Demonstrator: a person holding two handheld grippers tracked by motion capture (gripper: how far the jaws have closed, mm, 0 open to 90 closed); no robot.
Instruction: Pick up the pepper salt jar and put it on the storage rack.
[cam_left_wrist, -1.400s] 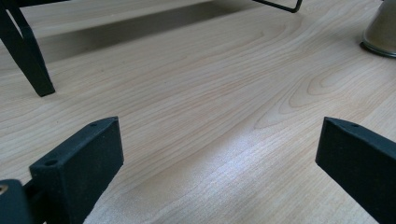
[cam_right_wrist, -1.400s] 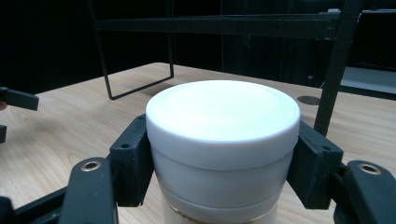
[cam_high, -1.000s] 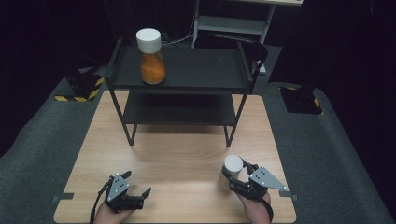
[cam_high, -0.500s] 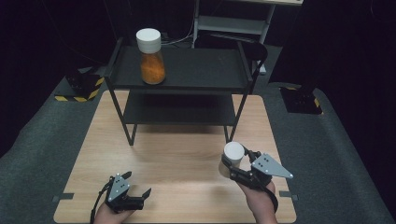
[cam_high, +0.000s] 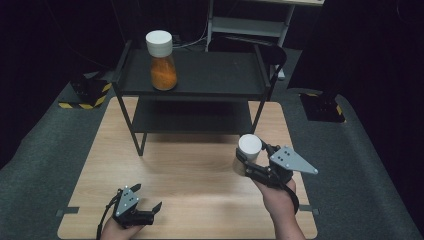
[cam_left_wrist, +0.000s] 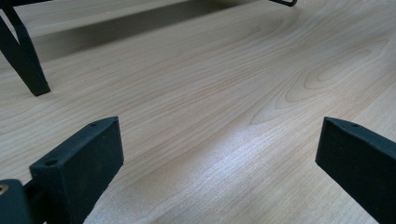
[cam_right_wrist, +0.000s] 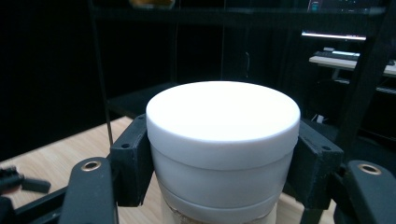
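My right gripper (cam_high: 250, 161) is shut on a white-lidded jar (cam_high: 248, 150) and holds it above the wooden table (cam_high: 200, 165), right of centre. In the right gripper view the jar's white lid (cam_right_wrist: 223, 119) sits clamped between the two black jaws. A second jar (cam_high: 161, 62) with a white lid and orange contents stands on the top shelf of the black rack (cam_high: 200, 75), at its left. My left gripper (cam_high: 145, 200) rests low at the table's front left, open with nothing in it. The left gripper view shows its fingers (cam_left_wrist: 79, 161) wide apart over bare wood.
The black two-level rack stands at the back of the table, with a lower shelf (cam_high: 192, 117). Its leg (cam_left_wrist: 25, 65) is ahead of the left gripper. Grey carpet (cam_high: 370, 165) surrounds the table. A light metal stand (cam_high: 247, 22) is behind the rack.
My right gripper has lifted the white-lidded jar and carried it forward, away from the front edge toward the rack. The left gripper has stayed put.
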